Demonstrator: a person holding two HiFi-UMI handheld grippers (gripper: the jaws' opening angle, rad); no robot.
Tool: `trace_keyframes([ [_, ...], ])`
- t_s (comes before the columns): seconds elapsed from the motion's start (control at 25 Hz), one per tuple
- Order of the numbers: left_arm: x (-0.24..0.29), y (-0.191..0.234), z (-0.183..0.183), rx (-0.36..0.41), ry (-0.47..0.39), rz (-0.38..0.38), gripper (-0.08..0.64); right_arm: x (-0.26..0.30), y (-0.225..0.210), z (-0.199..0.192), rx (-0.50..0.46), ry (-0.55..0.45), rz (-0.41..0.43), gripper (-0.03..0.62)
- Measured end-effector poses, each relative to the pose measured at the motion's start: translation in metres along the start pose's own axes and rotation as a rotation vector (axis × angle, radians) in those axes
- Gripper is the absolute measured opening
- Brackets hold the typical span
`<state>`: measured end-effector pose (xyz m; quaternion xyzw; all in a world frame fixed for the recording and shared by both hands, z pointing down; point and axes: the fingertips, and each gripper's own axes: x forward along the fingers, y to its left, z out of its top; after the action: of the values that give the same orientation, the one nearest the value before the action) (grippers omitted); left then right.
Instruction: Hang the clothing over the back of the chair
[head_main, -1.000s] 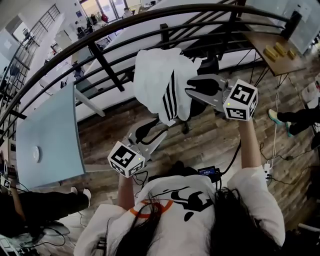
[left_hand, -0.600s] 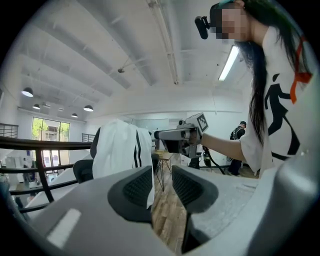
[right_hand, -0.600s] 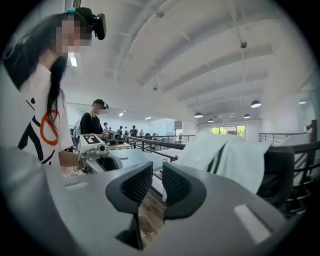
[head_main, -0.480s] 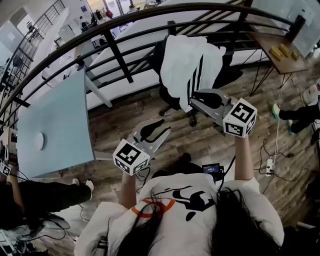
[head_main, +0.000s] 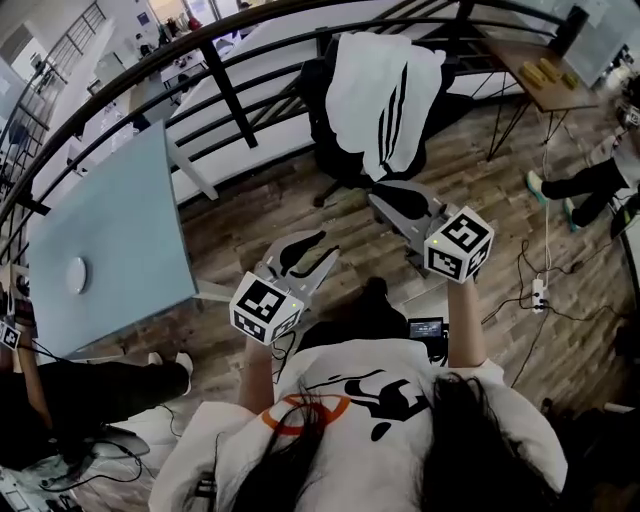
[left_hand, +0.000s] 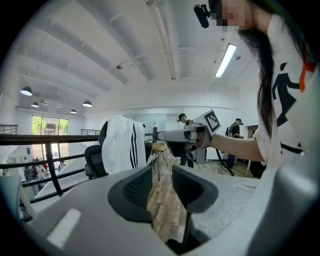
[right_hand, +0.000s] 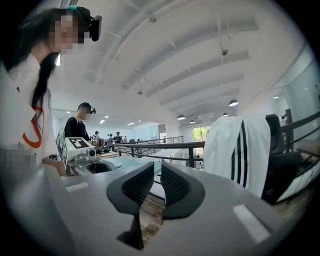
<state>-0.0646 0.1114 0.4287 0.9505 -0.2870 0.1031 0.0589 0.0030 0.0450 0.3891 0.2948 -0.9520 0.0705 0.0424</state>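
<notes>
the clothing (head_main: 385, 95) hangs over the back of the black chair (head_main: 316, 92), up by the dark railing (head_main: 230, 95) at the edge of the wood floor (head_main: 250, 215). it is a white garment with narrow black stripes running down its length in a tight group. it covers the backrest from the top edge downward and falls in soft, loose folds. its lower part narrows to a hanging end near the seat. from the right tool view i see it as a broad white sheet with the stripes on the side nearest the chair, whose dark headrest and seat show behind it. in the left tool view the white cloth hides most of the backrest, and only the seat and an armrest stick out beside it.

neither tool touches it. the left tool (head_main: 305, 250) sits well back from the chair, low over the floor. its jaws stand slightly apart, with only floorboards showing through the gap, so it is released and empty. the right tool (head_main: 395, 200) is nearer, just below the garment's hanging end in the head view but clear of it. its jaws are closing, a thin slit remains, and nothing lies between them. a pale blue table (head_main: 110, 250) stands off to the left of the chair.
</notes>
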Motion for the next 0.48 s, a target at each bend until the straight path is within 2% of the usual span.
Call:
trace_keyframes([
  [0.16,-0.007,-0.015,-0.003,0.007,0.002,-0.001,0.238,-0.007,0.019,-0.014,0.026,0.011,-0.036,0.061],
  [0.48,0.006,-0.051,-0.014,-0.03,0.015,0.019,0.238,-0.043,0.024,-0.035,0.09,-0.016,-0.084,0.035],
])
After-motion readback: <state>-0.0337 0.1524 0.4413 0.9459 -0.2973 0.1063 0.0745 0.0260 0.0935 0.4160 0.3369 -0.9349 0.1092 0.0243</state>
